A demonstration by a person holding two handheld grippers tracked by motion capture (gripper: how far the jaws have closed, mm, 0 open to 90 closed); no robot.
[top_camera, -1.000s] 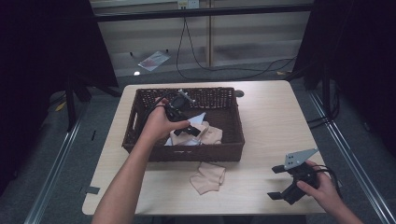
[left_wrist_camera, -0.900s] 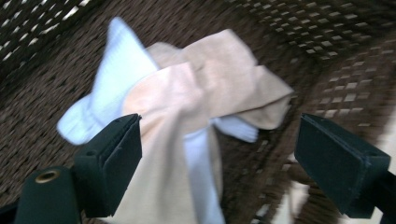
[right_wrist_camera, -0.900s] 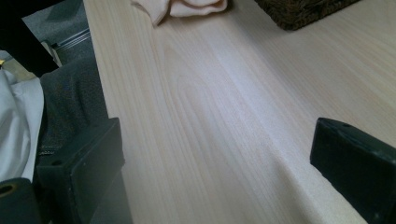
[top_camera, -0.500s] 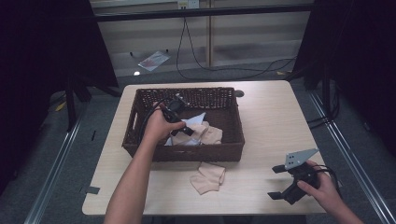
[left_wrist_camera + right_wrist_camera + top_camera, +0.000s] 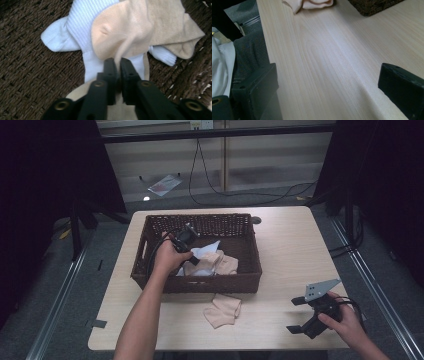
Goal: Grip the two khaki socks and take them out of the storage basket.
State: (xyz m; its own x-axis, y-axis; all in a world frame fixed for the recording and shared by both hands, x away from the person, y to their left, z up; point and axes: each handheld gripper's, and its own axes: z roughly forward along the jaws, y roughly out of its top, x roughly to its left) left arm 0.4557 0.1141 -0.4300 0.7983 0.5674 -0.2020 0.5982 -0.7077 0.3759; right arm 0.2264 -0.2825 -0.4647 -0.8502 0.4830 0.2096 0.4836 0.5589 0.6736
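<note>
Now, near to far, as I work both grippers:
Right gripper (image 5: 306,316): parked near the table's (image 5: 290,245) near right corner, jaws spread wide, nothing between them but bare wood.
Loose beige sock (image 5: 223,310): on the table by its near edge, just outside the basket's near wall, well apart from either gripper.
Left gripper (image 5: 118,65): down inside the wicker basket (image 5: 150,227), jaws having just been closing, now pinched on a raised fold of the beige sock (image 5: 140,27).
Beige sock in the basket: lies on the basket floor toward its near wall, draped over a white sock (image 5: 80,27).
Key relation: the fold sits right at my left jaw tips; the sock's long axis runs away from them and to the right, so I judge a straight lift peels it off the white one.
Nearer hand: left.
Writing or brands: none readable.
</note>
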